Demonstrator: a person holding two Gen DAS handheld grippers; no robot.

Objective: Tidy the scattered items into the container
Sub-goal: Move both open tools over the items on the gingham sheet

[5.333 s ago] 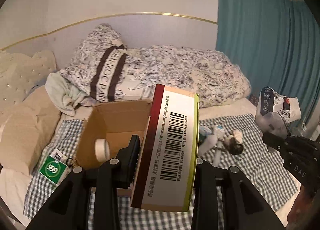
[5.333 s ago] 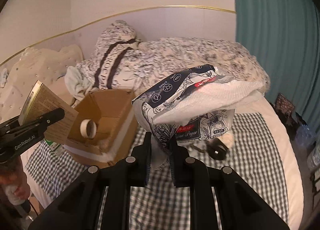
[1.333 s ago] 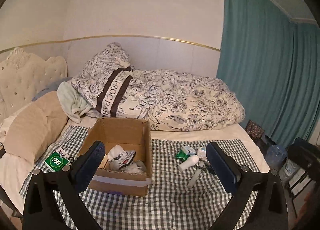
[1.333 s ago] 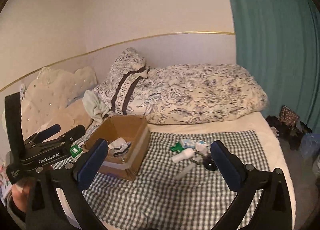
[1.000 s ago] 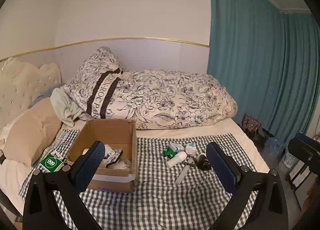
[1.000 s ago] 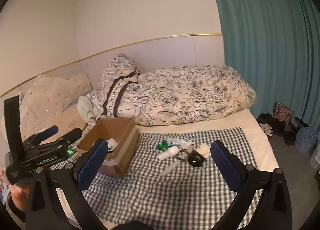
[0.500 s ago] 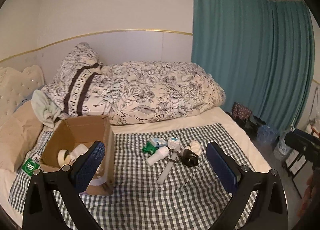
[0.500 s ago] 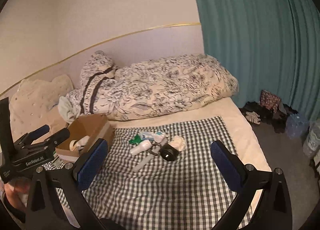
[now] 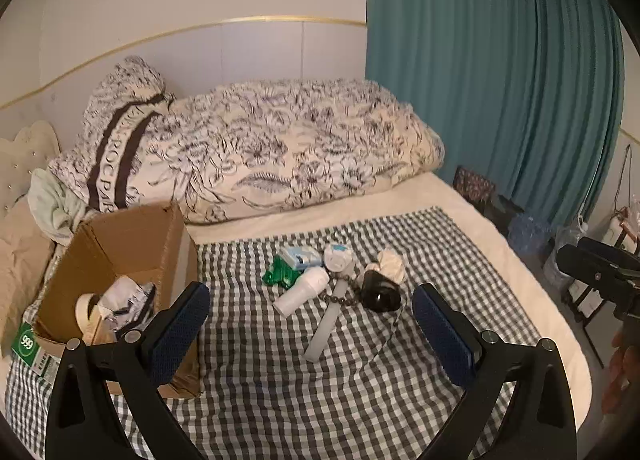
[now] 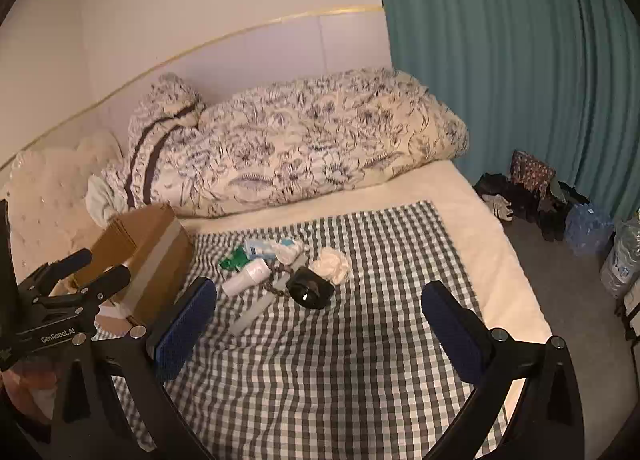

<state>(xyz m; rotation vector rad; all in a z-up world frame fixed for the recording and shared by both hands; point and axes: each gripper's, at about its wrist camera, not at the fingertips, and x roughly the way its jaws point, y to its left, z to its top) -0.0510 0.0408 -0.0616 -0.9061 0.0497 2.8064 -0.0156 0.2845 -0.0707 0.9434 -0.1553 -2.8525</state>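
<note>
**Both grippers empty; the leftover pile lies straight ahead, the box off to the left**

The left gripper hangs above the near part of the checked cloth with its jaws spread wide and nothing between them. The right gripper is likewise spread and empty, also over the cloth's near part.

The cardboard box sits at the cloth's left edge, close to the pillows, and already holds a roll of tape and a crumpled printed pack. A green "999" packet lies on the cloth touching the box's outer left side.

What remains is a tight cluster near the middle of the cloth, toward its far edge: a white bottle, a green packet, a small blue-and-white tube, a round white pot, a pale long stick, a black round object with a chain, and a wad of white cloth. They touch or overlap one another.

In both wrist views the cluster lies ahead, between the fingers and beyond their tips. The bottle and the stick each run with their long axis from near-left to far-right, so a grasp across either would need the jaws turned to cross that line. By my judgement the left gripper is nearer the bottle and the green packet, the right nearer the black object and the white wad; the box is on the left gripper's side.
</note>
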